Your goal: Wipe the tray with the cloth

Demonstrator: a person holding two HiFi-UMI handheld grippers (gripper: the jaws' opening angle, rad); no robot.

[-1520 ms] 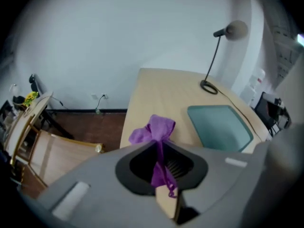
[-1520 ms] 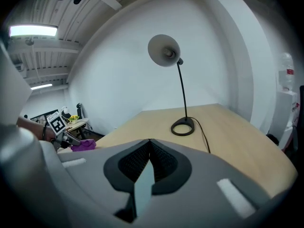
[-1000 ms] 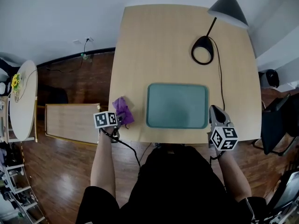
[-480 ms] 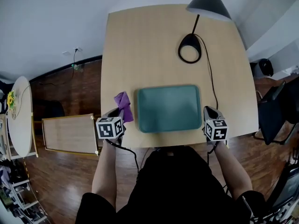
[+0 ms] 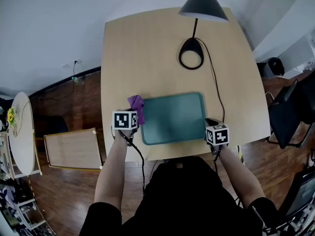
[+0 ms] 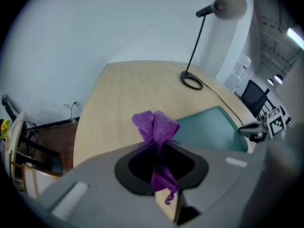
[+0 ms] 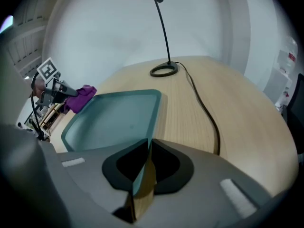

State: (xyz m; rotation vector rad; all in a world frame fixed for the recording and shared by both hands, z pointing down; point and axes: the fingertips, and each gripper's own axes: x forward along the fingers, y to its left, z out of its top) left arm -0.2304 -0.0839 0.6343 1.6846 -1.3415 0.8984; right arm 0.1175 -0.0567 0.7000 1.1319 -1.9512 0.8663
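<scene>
Left claw [image 6: 156, 146] has just closed and is clenched on the purple cloth [image 6: 155, 126], bunched up right by the teal tray's [image 5: 172, 119] left edge. Right claw [image 7: 147, 144] is pinched closed above the tray's right edge.

The head camera looks steeply down from above the desk's [image 5: 147, 48] near edge, far enough off to take in the whole teal tray [image 5: 172, 118]. The left gripper [image 6: 156, 146] carries its camera close behind its jaws at the tray's left side, facing across it. The right gripper [image 7: 146, 146] carries its camera likewise at the tray's right rim, facing left along it. All three views share the tray and the lamp base [image 5: 191, 53] beyond it.
</scene>
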